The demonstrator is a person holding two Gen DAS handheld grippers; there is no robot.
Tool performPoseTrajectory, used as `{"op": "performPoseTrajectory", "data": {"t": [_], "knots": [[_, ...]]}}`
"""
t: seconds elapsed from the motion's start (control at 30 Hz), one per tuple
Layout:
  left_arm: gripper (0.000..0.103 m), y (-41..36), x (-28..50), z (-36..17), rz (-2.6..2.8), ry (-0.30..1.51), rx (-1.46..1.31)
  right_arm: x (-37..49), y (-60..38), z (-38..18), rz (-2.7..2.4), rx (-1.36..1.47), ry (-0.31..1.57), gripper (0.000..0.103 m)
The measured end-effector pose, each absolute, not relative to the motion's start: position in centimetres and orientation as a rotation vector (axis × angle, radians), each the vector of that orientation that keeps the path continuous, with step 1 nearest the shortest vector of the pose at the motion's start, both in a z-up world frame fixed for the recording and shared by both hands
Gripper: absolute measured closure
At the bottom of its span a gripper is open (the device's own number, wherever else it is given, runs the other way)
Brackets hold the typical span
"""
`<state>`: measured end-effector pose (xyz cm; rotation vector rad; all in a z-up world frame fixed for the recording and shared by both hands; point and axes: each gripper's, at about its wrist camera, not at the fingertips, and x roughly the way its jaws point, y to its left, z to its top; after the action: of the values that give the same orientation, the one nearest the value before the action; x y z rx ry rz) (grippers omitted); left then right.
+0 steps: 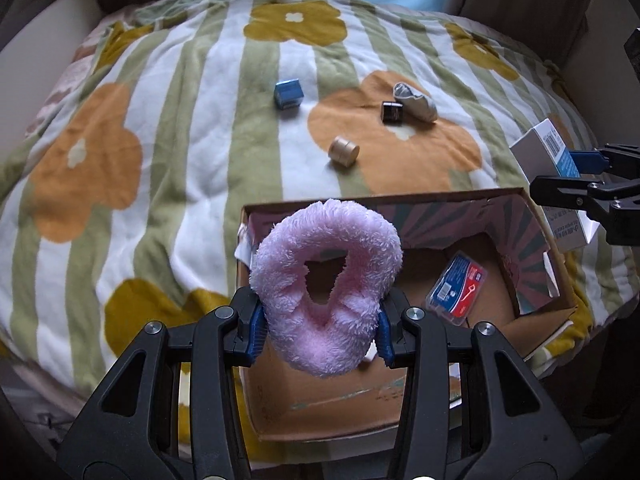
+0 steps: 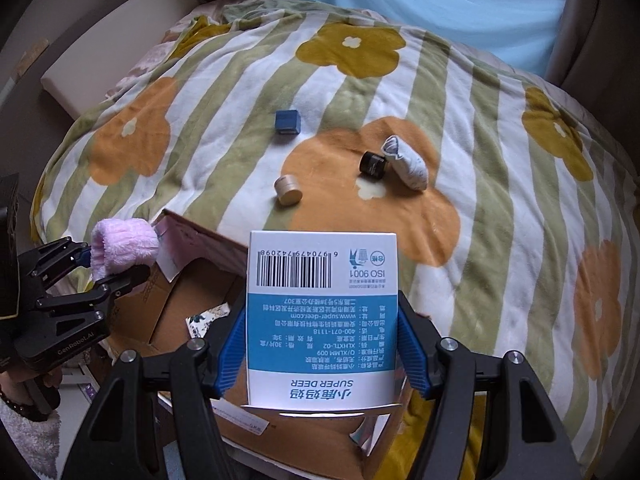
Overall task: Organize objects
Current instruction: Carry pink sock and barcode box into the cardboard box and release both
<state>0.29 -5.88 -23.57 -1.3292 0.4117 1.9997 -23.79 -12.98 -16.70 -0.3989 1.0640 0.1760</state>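
My left gripper [image 1: 320, 334] is shut on a fluffy pink ring-shaped plush [image 1: 326, 280], held above an open cardboard box [image 1: 532, 216]. The same plush [image 2: 120, 250] and left gripper [image 2: 108, 266] show at the left of the right wrist view. My right gripper [image 2: 322, 350] is shut on a white and blue carton [image 2: 322, 312] with a barcode, over the box's [image 2: 188, 280] right side; that carton [image 1: 548, 164] and right gripper [image 1: 576, 174] appear at the right edge of the left wrist view. A red and blue flat pack [image 1: 456, 290] lies inside the box.
On the flowered blanket [image 1: 180, 140] beyond the box lie a blue cube box [image 1: 288, 94], a tan round tin [image 1: 343, 152], a black jar [image 1: 392, 112] and a rolled grey sock [image 1: 416, 102]. A person's hand [image 2: 28, 412] and fuzzy sleeve are low at the left.
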Motion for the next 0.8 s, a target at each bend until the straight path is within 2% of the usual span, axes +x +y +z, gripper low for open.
{"op": "performPoseTrajectory", "data": {"t": [0.33, 0.63, 0.67, 0.73, 0.77, 0.8], "knots": [[0.064, -6.9, 2.3, -26.5, 2.008, 0.385, -1.409, -26.3, -12.3, -21.9, 0.225, -0.424, 1.128, 0.041], [0.064, -6.4, 2.0, -26.0, 2.001, 0.388, -1.393, -26.3, -11.6, -22.5, 0.242, -0.409, 1.137, 0.041], [0.060, -6.4, 2.1, -25.9, 1.993, 0.382, -1.388, -26.3, -11.6, -22.4, 0.244, -0.399, 1.137, 0.041], [0.038, -6.4, 2.3, -25.7, 1.981, 0.375, -1.367, -26.1, -11.5, -22.4, 0.254, -0.383, 1.143, 0.041], [0.013, -6.3, 2.5, -25.5, 1.982, 0.382, -1.356, -26.0, -11.5, -22.5, 0.261, -0.378, 1.153, 0.039], [0.002, -6.3, 2.7, -25.3, 1.992, 0.388, -1.332, -25.9, -11.5, -22.6, 0.264, -0.373, 1.159, 0.035]]}}
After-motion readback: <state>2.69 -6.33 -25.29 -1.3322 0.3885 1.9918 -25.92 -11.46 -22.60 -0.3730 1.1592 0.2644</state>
